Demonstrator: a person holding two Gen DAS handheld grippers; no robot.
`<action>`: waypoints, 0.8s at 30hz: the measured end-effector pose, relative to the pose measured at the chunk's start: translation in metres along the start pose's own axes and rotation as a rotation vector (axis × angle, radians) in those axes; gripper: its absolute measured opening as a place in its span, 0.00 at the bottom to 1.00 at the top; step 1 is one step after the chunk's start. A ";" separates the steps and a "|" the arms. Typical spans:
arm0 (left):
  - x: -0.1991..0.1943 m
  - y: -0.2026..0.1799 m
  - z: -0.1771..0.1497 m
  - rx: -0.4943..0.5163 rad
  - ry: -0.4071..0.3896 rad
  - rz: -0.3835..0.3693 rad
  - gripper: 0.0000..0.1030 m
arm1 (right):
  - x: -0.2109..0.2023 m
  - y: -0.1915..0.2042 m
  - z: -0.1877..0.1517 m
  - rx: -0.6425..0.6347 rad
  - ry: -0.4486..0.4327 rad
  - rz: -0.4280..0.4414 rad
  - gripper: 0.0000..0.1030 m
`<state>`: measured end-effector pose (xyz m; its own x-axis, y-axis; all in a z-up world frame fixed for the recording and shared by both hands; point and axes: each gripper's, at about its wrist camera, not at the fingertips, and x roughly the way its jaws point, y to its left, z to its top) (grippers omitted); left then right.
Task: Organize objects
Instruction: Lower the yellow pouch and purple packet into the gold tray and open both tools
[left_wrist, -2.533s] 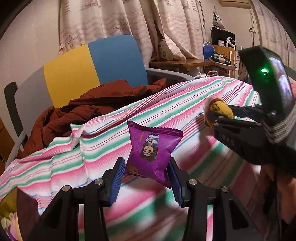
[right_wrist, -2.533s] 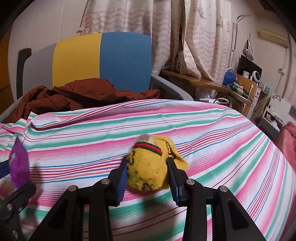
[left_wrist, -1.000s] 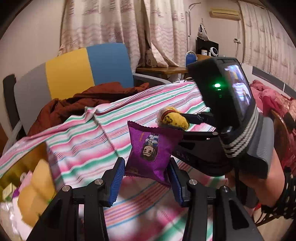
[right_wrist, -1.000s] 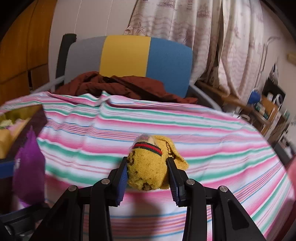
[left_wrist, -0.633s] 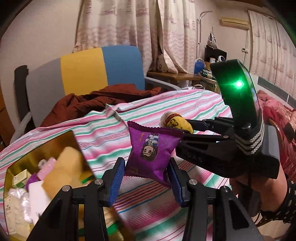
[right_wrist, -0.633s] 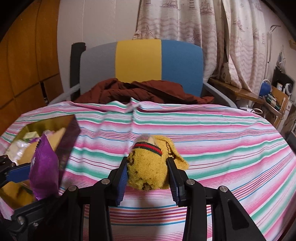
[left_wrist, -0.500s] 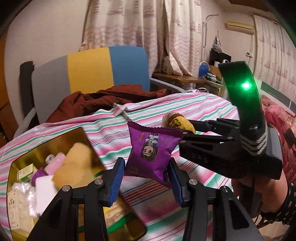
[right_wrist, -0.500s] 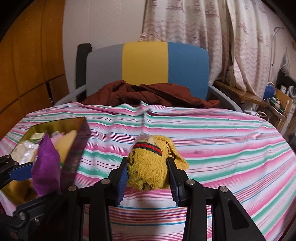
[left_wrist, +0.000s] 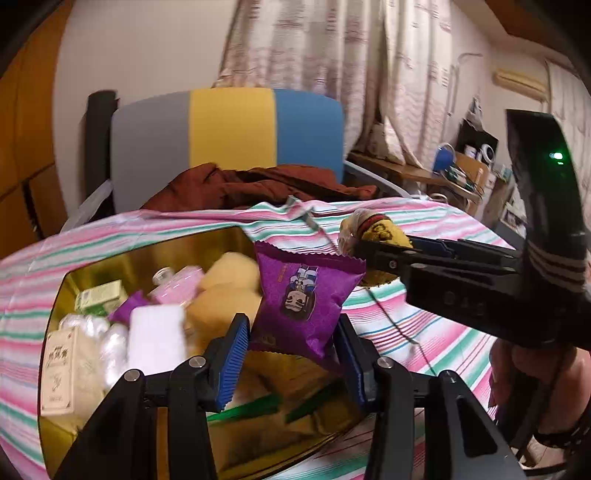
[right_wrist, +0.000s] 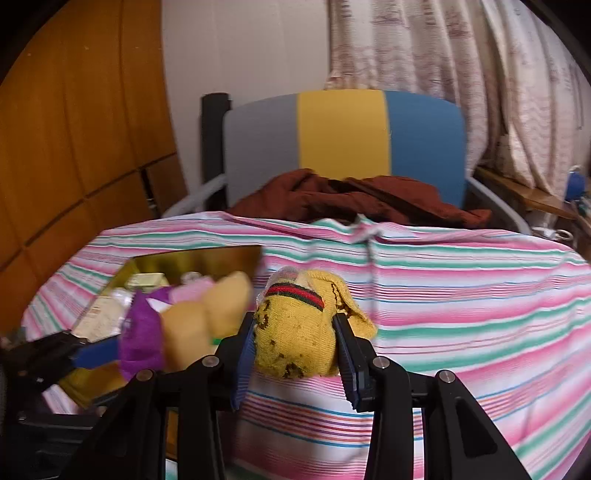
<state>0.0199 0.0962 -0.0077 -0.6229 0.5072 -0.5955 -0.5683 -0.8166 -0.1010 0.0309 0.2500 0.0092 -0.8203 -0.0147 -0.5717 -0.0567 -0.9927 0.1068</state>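
Note:
My left gripper (left_wrist: 291, 349) is shut on a purple snack packet (left_wrist: 304, 297) and holds it above the near right part of a gold tin box (left_wrist: 155, 254) that holds several small items. My right gripper (right_wrist: 295, 352) is shut on a rolled yellow sock (right_wrist: 295, 332) with a red and green band, just right of the box (right_wrist: 207, 256). In the left wrist view the right gripper (left_wrist: 364, 245) reaches in from the right, with the sock (left_wrist: 380, 232) at its tip. In the right wrist view the purple packet (right_wrist: 142, 339) shows at the left.
The box sits on a table with a pink, green and white striped cloth (right_wrist: 461, 288). Behind it stands a chair (right_wrist: 343, 140) with a grey, yellow and blue back and a brown garment (right_wrist: 354, 199) on it. Curtains and a cluttered desk (left_wrist: 454, 170) lie to the right.
Both grippers have swung left across the table with their objects still held. The gold box has come into view and now lies under the left gripper.

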 end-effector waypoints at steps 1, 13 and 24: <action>-0.001 0.006 0.000 -0.017 0.000 0.005 0.46 | 0.001 0.006 0.002 0.000 0.002 0.019 0.40; 0.001 0.104 0.024 -0.181 0.009 0.105 0.46 | 0.014 0.056 0.000 0.021 0.092 0.201 0.42; 0.028 0.138 0.035 -0.245 0.106 0.095 0.47 | 0.016 0.092 -0.023 -0.049 0.191 0.290 0.47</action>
<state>-0.0950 0.0069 -0.0103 -0.6000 0.4041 -0.6905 -0.3555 -0.9078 -0.2224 0.0258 0.1555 -0.0089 -0.6765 -0.3142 -0.6661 0.1939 -0.9485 0.2505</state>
